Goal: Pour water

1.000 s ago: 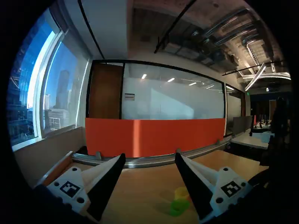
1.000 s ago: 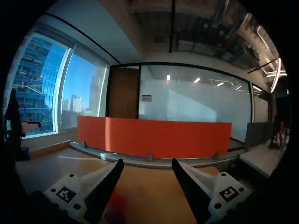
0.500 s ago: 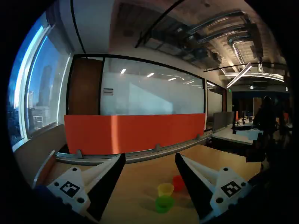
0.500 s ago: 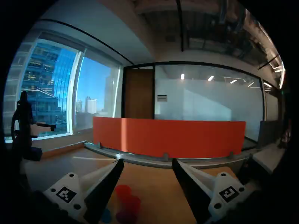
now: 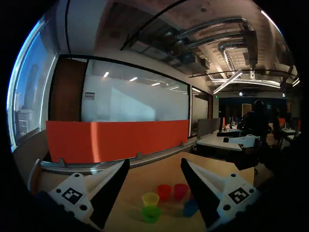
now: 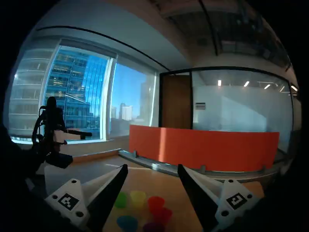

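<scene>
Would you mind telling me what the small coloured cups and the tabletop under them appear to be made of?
The cups: probably plastic, going by their bright, even, single colours and thin rims; the finish looks smooth. The tabletop: light wood or a wood-look laminate, warm tan and smooth with a soft sheen. The look leaves open which of the two it is.

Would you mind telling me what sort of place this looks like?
Probably an open-plan office in a high-rise: a wooden desk backed by an orange divider, a glass wall behind it, and towers outside the window.
</scene>
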